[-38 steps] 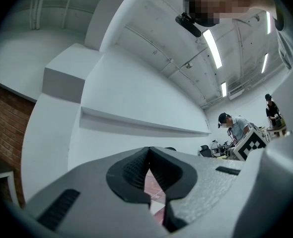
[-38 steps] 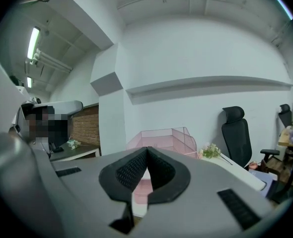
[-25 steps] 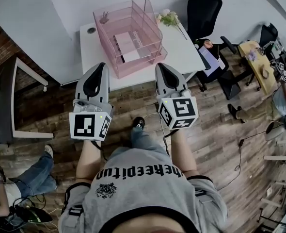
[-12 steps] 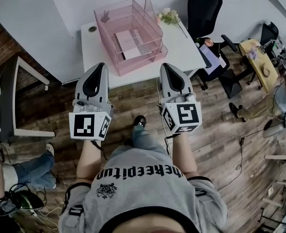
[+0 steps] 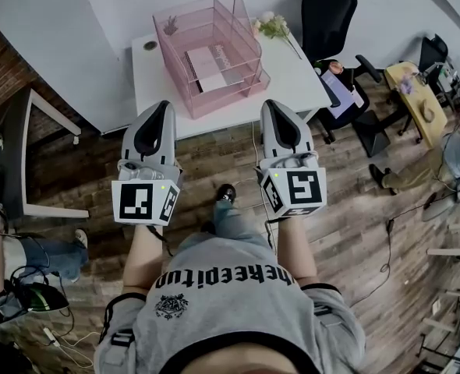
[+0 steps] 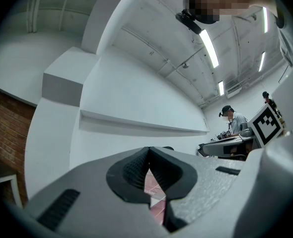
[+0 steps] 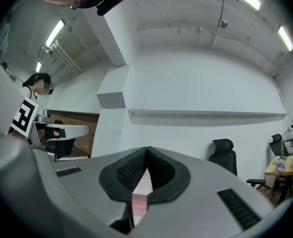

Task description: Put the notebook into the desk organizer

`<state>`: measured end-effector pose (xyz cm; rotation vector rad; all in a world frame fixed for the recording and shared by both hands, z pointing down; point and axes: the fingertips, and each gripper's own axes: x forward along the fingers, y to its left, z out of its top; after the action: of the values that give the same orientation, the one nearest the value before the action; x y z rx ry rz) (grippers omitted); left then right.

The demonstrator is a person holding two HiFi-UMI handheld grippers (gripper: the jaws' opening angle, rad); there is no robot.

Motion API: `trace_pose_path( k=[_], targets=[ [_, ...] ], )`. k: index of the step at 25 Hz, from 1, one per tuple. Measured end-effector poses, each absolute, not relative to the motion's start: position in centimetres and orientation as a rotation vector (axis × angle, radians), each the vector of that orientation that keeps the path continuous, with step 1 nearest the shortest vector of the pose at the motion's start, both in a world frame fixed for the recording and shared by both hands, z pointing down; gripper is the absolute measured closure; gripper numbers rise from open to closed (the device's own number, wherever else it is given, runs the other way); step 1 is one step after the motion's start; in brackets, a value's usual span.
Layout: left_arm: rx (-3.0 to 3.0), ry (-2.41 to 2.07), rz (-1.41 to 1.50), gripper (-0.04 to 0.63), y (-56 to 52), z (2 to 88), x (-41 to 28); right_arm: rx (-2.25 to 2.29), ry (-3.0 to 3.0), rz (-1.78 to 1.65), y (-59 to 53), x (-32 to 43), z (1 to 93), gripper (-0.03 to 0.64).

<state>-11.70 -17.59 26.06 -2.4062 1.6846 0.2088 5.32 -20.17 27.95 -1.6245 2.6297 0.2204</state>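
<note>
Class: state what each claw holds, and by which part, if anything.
Nothing. The left claw and right claw are both shut and empty; the notebook lies in the pink organizer.

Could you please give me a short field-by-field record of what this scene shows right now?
Surface: white table
Organizer: pink desk organizer, standing on the table
Notebook: notebook, lying flat inside the organizer; tier unclear
Left gripper: left gripper, jaws together, empty, at the table's near edge
Right gripper: right gripper, jaws together, empty, at the table's near edge
Other: flowers at the table's far side; black office chair beyond
</note>
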Motion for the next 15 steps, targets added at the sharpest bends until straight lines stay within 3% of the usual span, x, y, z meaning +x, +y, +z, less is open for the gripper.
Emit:
trace_pose_path(
  k=[15],
  targets=[
    [-2.385, 1.714, 0.222, 0.591, -16.5, 25.6, -12.6, -1.607, 2.622, 0.216, -19.2, 4.6, 27.2, 0.614]
  ],
)
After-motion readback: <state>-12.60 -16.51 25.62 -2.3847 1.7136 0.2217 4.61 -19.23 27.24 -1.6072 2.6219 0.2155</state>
